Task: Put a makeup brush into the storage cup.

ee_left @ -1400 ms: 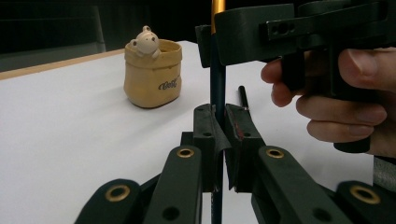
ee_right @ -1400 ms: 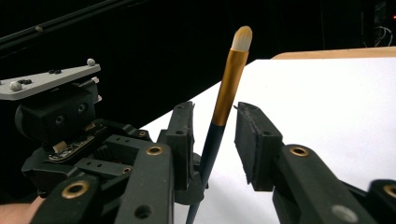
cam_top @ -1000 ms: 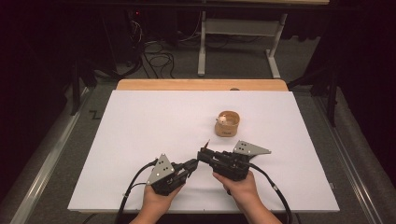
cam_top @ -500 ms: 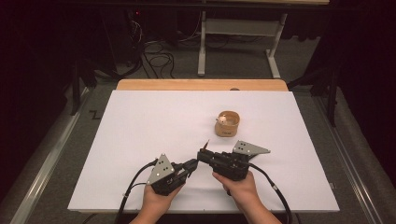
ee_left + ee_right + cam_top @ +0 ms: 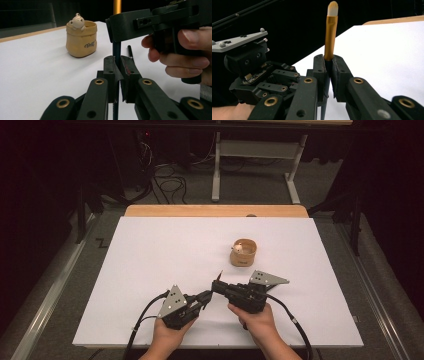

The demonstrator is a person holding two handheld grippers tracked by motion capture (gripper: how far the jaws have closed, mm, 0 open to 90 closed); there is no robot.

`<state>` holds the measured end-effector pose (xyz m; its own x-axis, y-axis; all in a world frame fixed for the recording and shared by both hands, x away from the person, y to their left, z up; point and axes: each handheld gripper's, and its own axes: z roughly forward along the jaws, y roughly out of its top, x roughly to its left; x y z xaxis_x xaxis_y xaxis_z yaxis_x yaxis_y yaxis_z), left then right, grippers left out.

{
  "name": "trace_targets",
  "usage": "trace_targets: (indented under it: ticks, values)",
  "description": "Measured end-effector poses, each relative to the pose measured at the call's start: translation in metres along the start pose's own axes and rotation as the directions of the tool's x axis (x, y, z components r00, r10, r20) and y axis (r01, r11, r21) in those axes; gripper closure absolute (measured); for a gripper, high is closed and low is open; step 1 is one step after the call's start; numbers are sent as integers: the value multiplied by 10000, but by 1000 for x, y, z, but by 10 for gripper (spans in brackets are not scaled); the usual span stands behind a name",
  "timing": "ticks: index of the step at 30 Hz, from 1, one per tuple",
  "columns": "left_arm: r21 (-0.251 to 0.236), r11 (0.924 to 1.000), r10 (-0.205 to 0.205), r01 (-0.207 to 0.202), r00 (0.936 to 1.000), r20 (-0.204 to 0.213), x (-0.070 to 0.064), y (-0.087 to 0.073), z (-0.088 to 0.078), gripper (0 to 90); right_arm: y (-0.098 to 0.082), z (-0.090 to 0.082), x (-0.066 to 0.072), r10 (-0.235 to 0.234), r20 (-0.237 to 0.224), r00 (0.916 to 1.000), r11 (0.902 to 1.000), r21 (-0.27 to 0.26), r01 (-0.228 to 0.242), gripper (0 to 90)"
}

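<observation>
A thin brush (image 5: 218,279) with a gold ferrule (image 5: 330,35), a pale bristle tip and a dark handle (image 5: 116,50) stands upright near the table's front middle. My left gripper (image 5: 206,296) is shut on the lower handle, which runs between its pads (image 5: 119,72). My right gripper (image 5: 216,285) has just been closing on the same brush higher up; its pads (image 5: 329,66) press on the handle just under the ferrule. A small tan pot (image 5: 243,252) with a little figure peeking out of it (image 5: 78,21) sits farther back, apart from both grippers.
A white sheet (image 5: 150,260) covers the table, with a wooden edge (image 5: 215,210) at the back. A thin dark stick (image 5: 130,51) lies on the sheet behind the jaws. Cables trail from both grippers over the front edge. Desk legs and wires stand beyond the table.
Nothing has visibly moved in the high view; both hands and the brush stay where they were.
</observation>
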<state>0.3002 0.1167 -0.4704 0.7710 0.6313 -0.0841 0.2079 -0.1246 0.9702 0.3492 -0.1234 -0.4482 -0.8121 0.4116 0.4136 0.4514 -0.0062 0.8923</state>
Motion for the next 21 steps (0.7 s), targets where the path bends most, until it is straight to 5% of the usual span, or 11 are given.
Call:
trace_targets:
  ticks: [21]
  values:
    - [123, 9999, -68, 68, 10000, -15, -1, 0, 2, 815, 0, 0, 0, 8, 5, 10000, 10000, -7, -8, 847]
